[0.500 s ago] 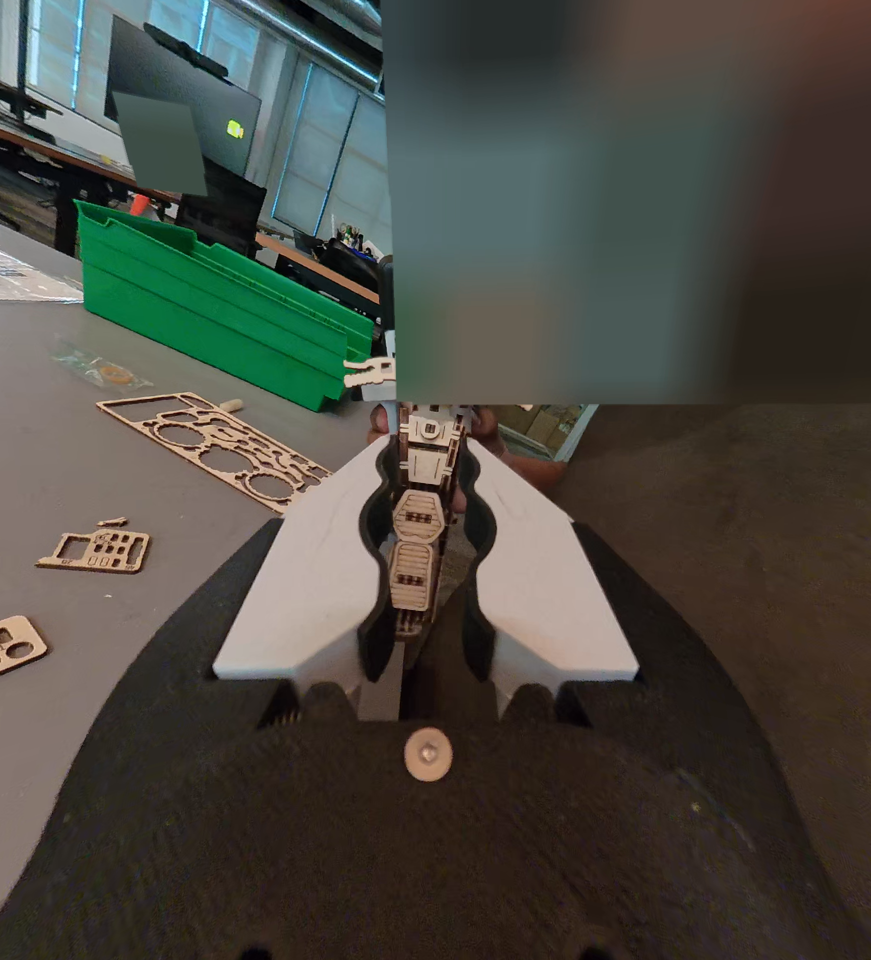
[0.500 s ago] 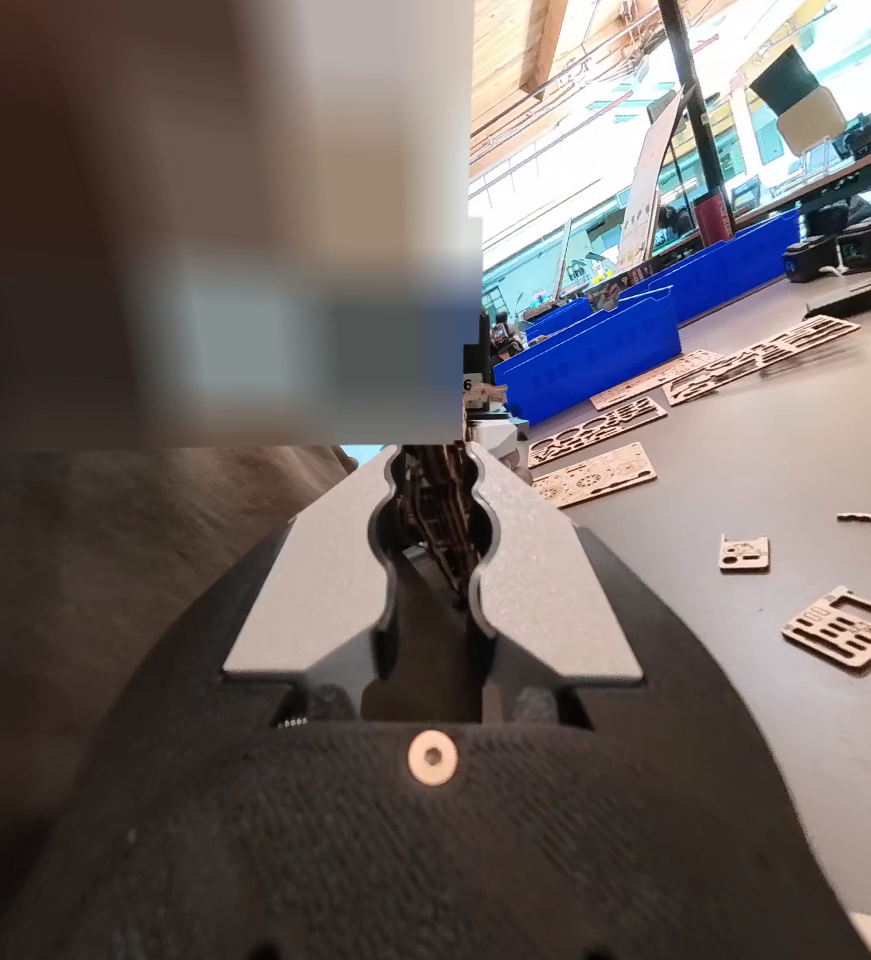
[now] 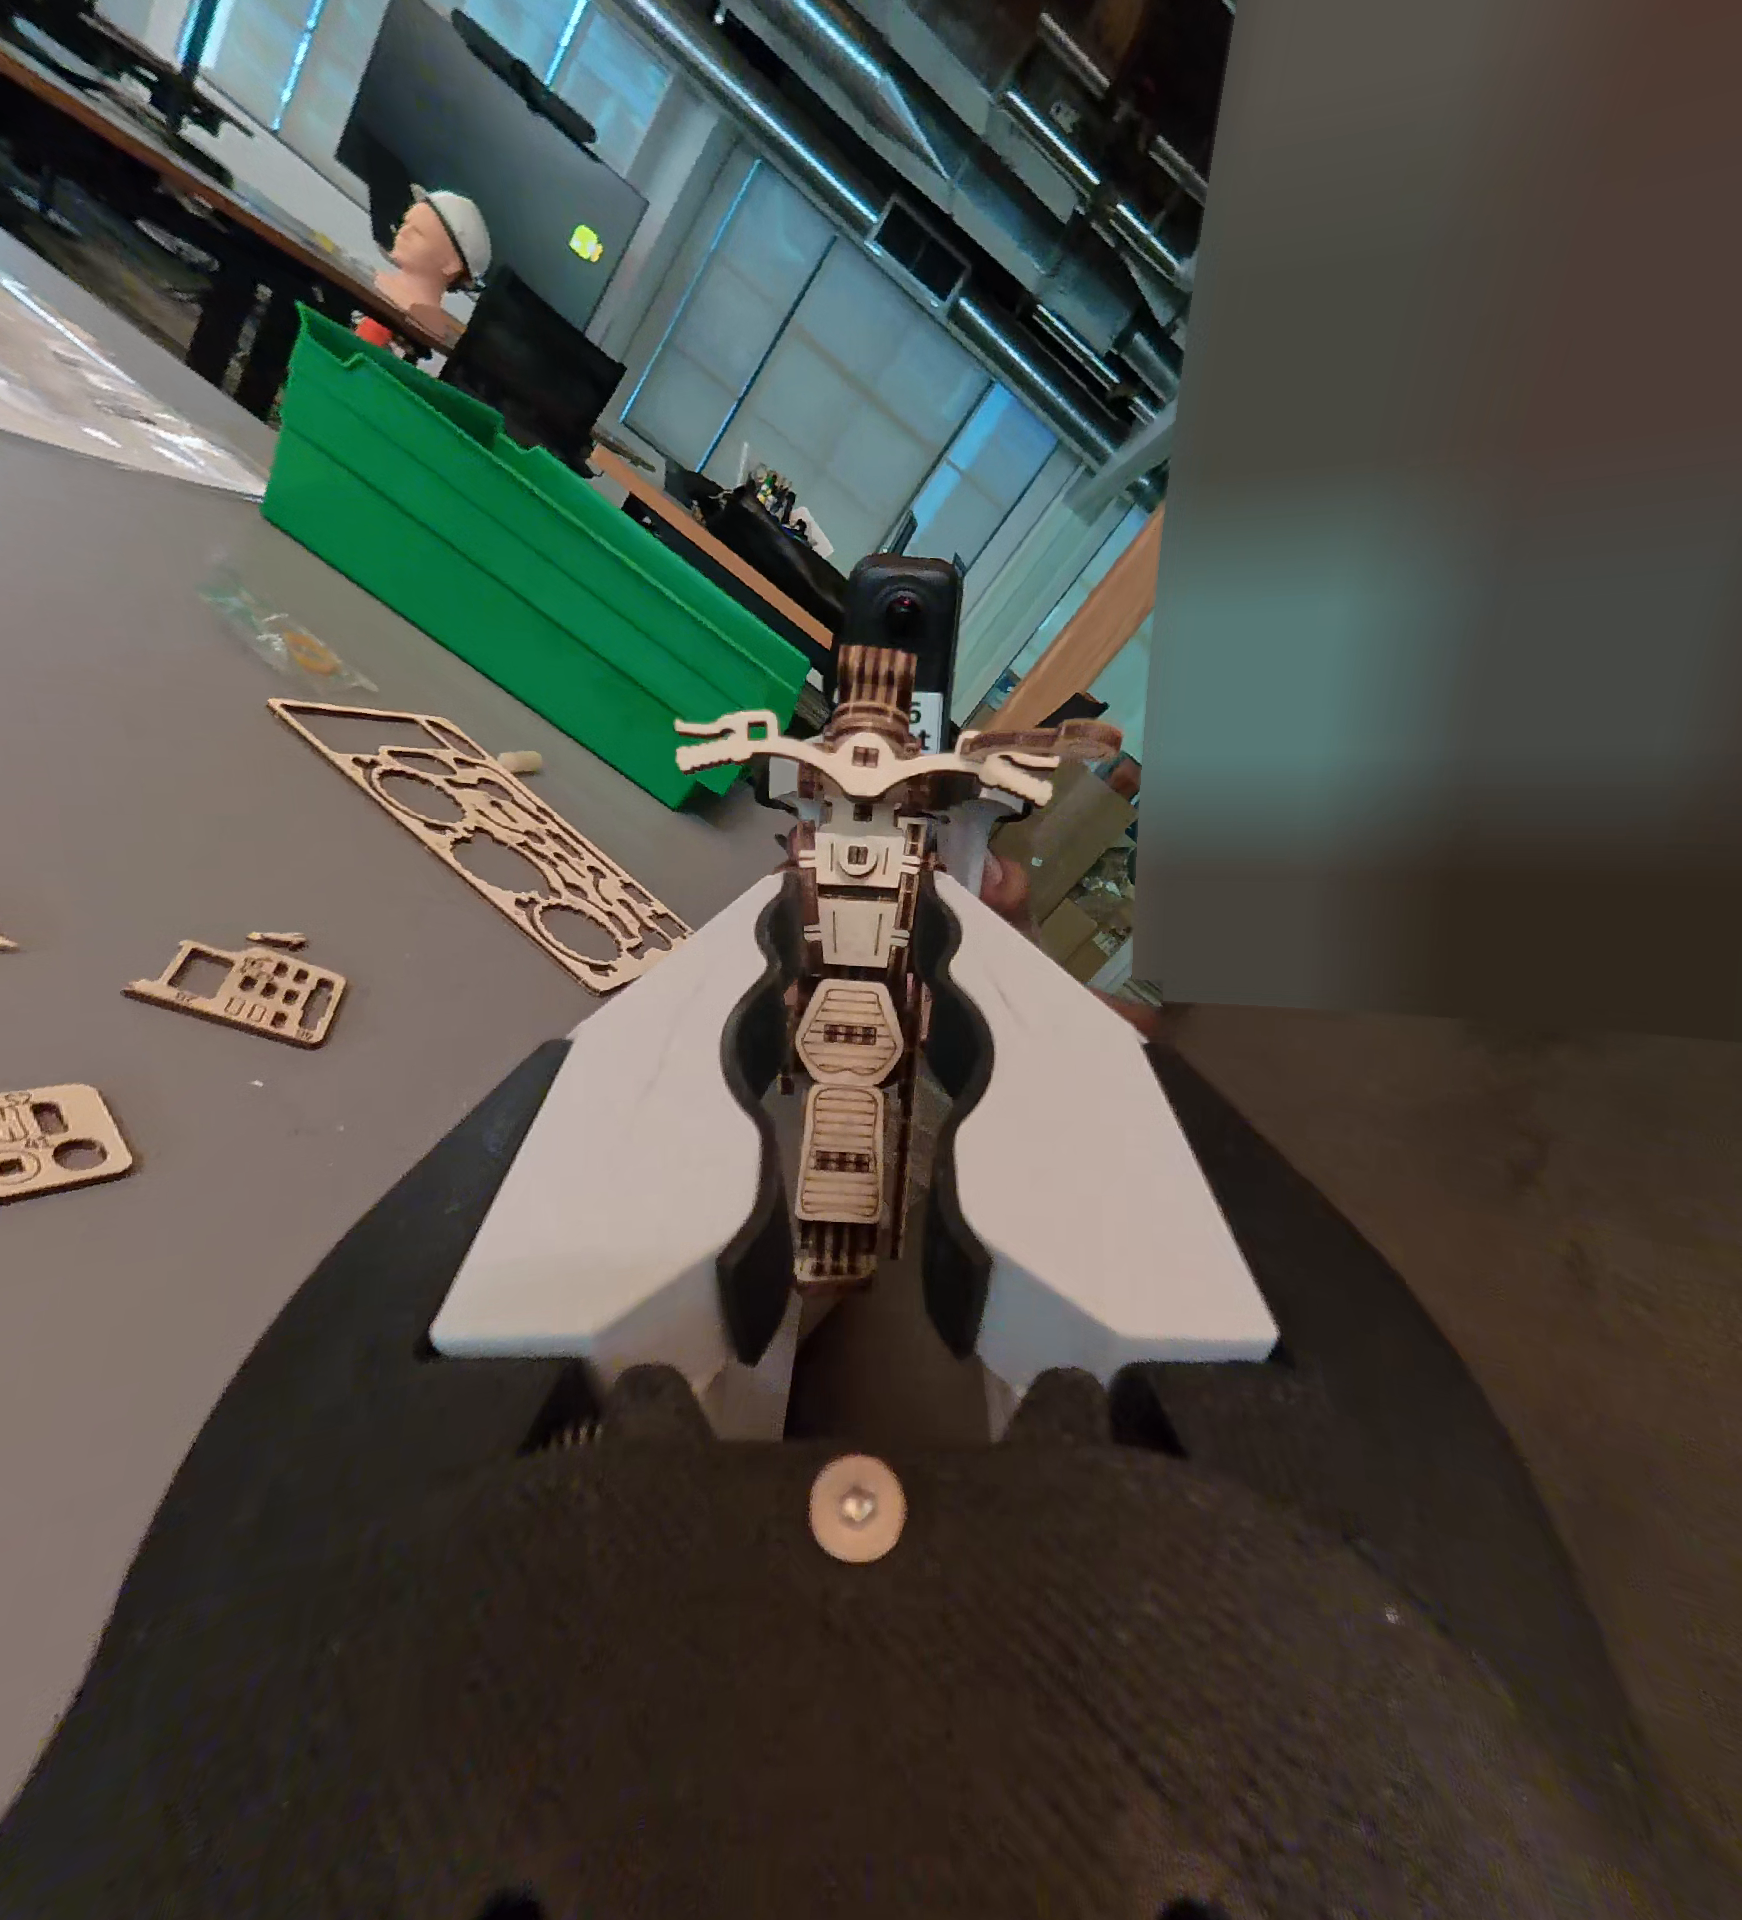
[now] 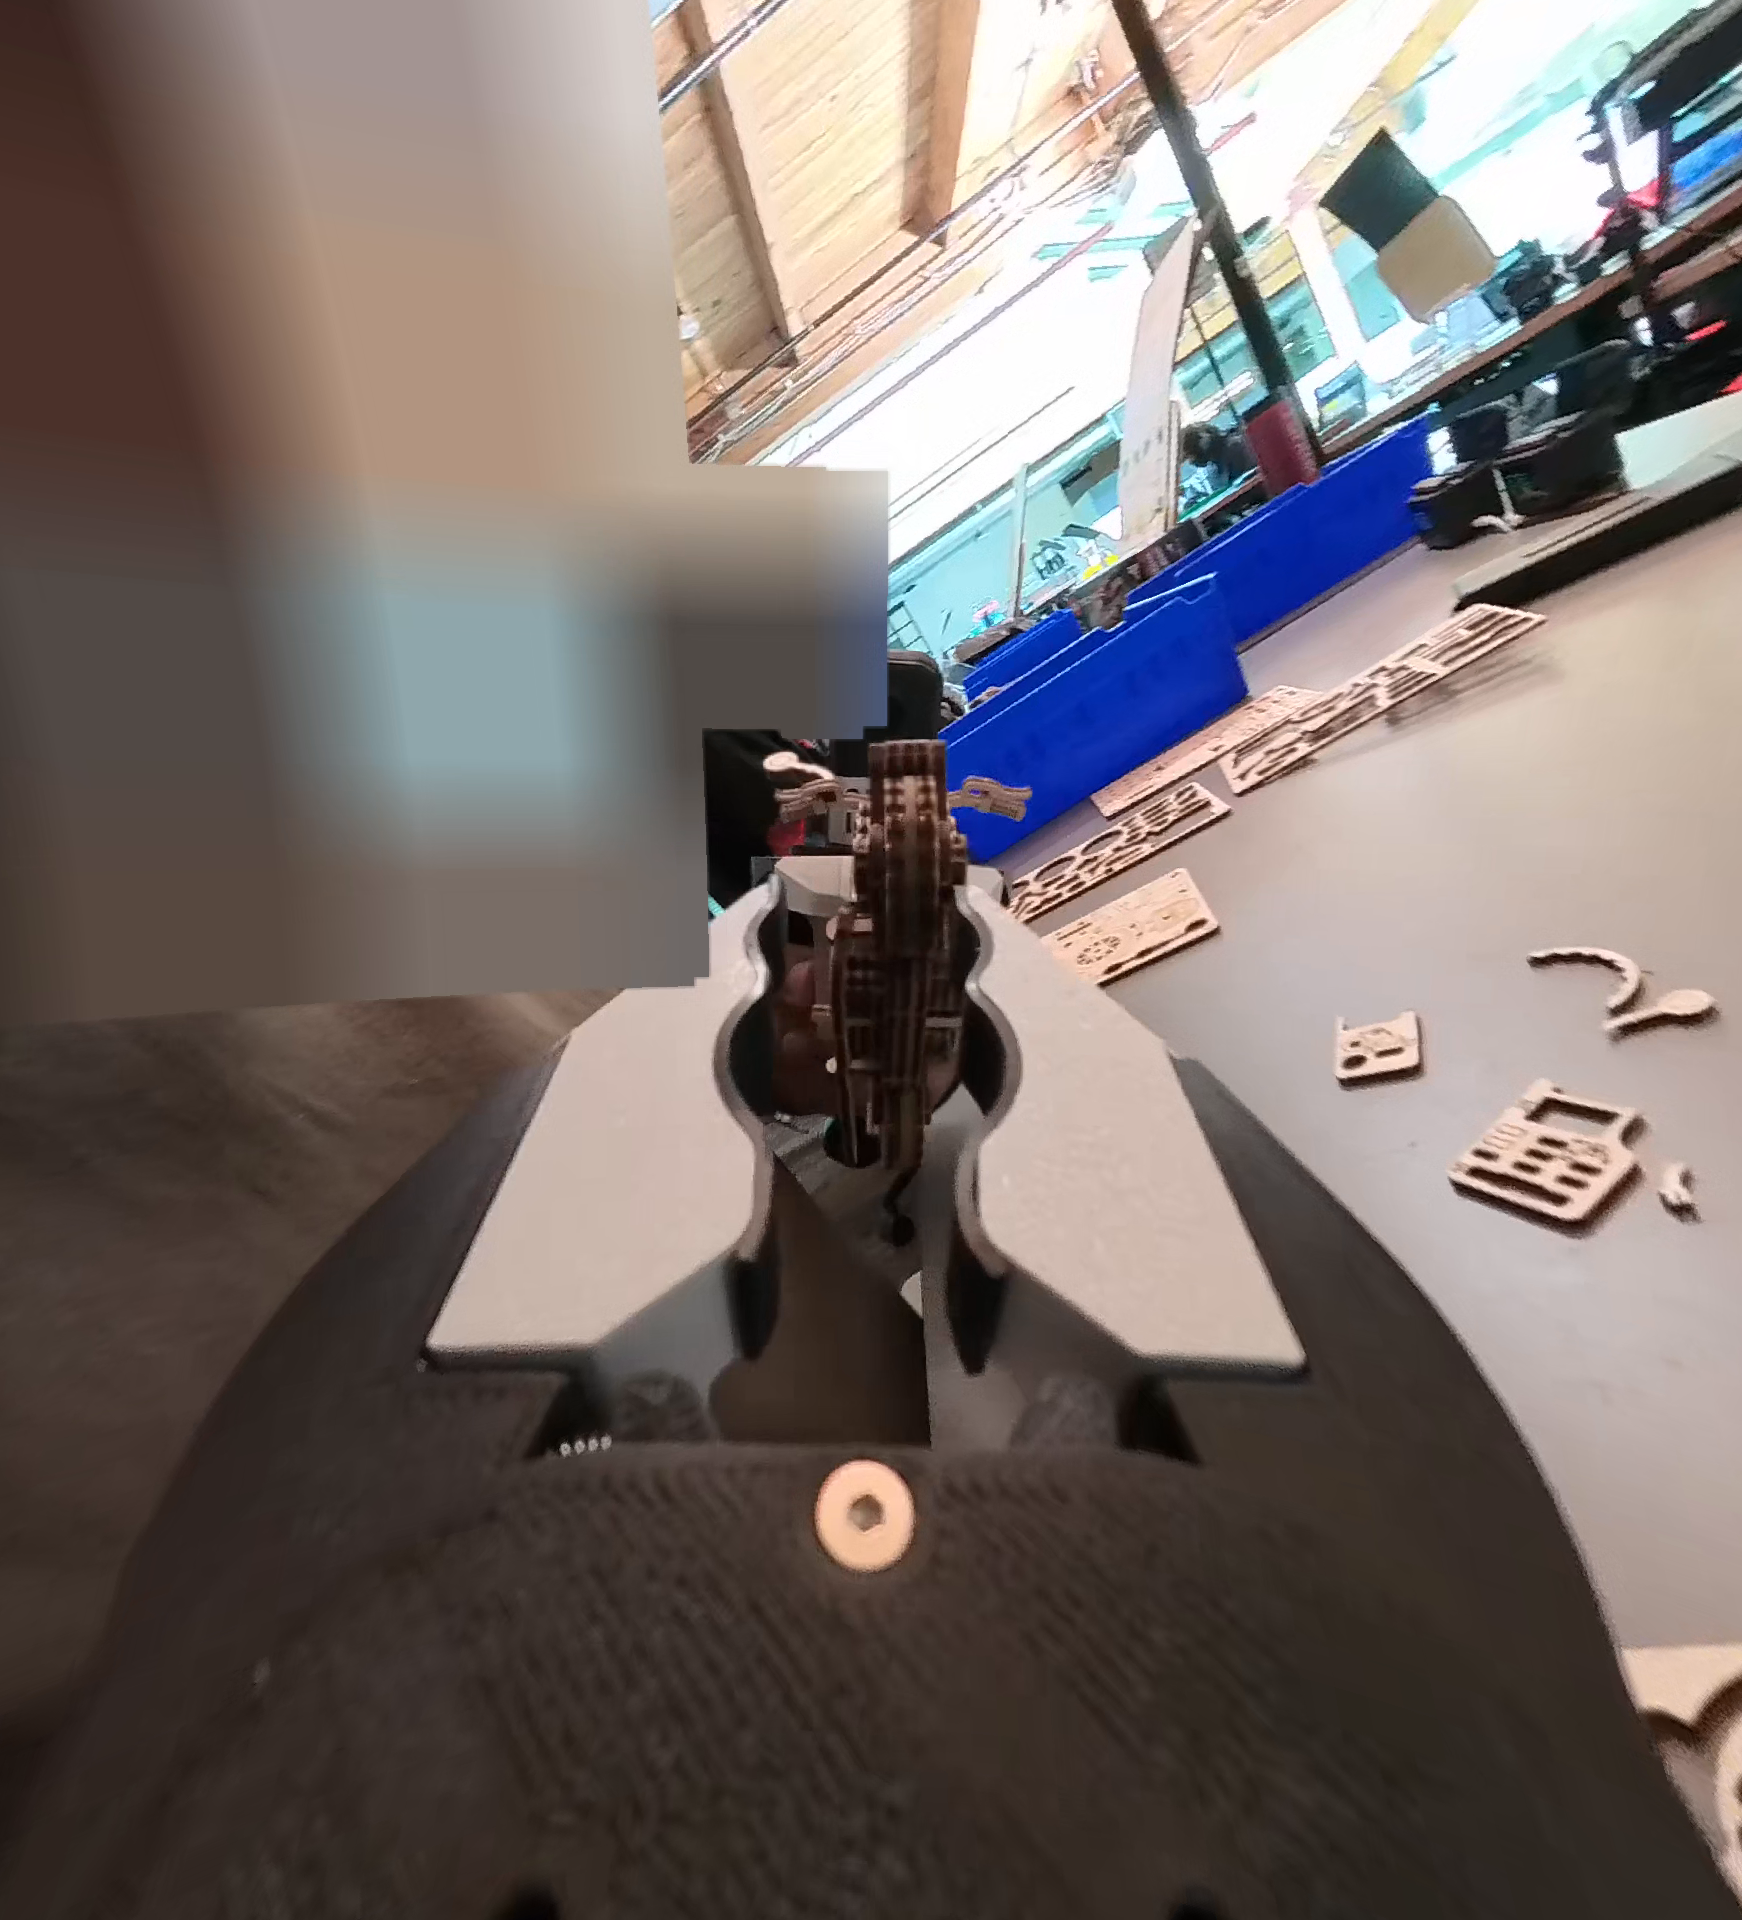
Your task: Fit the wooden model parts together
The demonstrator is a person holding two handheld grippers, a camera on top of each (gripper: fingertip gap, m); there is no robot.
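1. Left gripper point(image 3: 851, 997): clenched on the wooden motorcycle model point(image 3: 851, 1049), which sits between its white fingers point(image 3: 628, 1143) from the seat end to near the fingertips

2. Right gripper point(image 4: 882, 997): its grey fingers point(image 4: 1106, 1164) flank the front end of the same model point(image 4: 898, 997); the gap is narrow and the right-hand finger appears to touch the wood, but contact on the other side is hidden, so I cannot tell whether it grips or merely brackets

3. Location of the model: held in the air between the 2 grippers, clear of the grey table point(image 3: 119, 727); the handlebar point(image 3: 862, 764) stands proud of the left fingertips

4. Governing relation: the model's long axis runs along the left gripper's fingers, seat toward that camera, handlebar away. The right gripper meets it nose-on from the opposite direction, so the 2 tools face each other along 1 line

5. Nearer tool: the left carries the body; the right is nearer the front end and, in my judgement, is the one to press or adjust there

6. Loose stock: a small slotted part point(image 4: 1542, 1164) and a curved piece point(image 4: 1589, 961) lie on the table to the right, well apart from the model; cut-out sheets point(image 3: 477, 831) and a green bin point(image 3: 524, 582) lie to the left

7. Judgement: any push should follow the shared axis; a sideways load risks twisting the thin plywood
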